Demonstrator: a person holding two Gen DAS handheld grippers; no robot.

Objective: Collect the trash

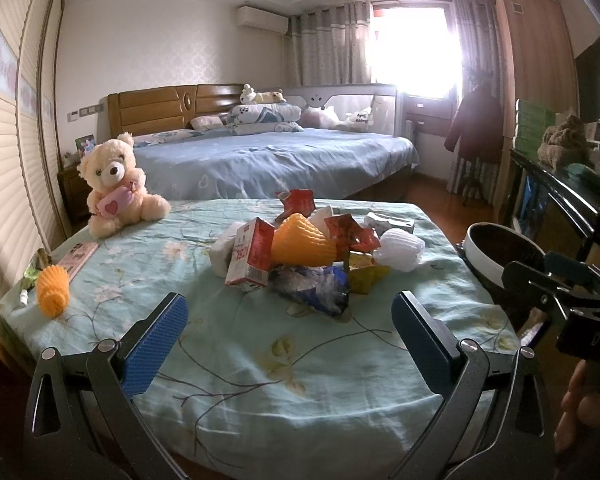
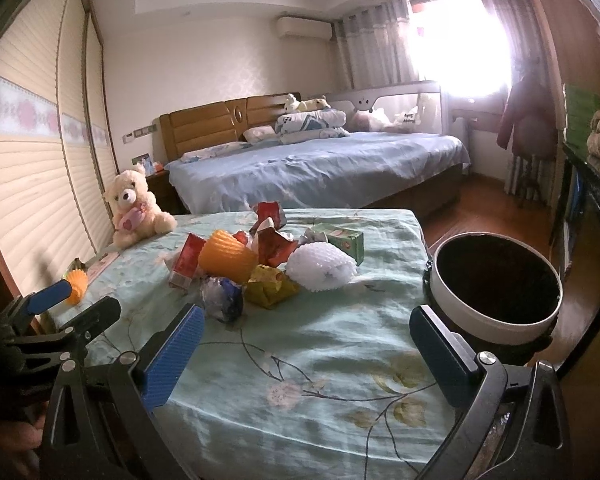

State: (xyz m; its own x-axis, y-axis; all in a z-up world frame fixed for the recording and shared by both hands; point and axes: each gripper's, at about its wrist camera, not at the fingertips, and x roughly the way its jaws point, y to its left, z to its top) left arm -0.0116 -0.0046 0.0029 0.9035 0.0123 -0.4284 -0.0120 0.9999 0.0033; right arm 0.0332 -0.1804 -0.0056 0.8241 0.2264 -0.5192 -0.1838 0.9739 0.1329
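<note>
Just two orange foam nets (image 1: 304,242) — apart

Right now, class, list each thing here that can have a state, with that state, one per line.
Left tongs: open, empty.
Right tongs: open, empty.
Trash bin: open, beside the table.
Red carton: crushed, in the pile.
White foam net: on the cloth, loose.
Teddy bear: sitting upright.

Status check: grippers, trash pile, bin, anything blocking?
Left gripper and right gripper open, empty. Trash pile untouched mid-table. Bin at table's right edge. Path clear.
</note>
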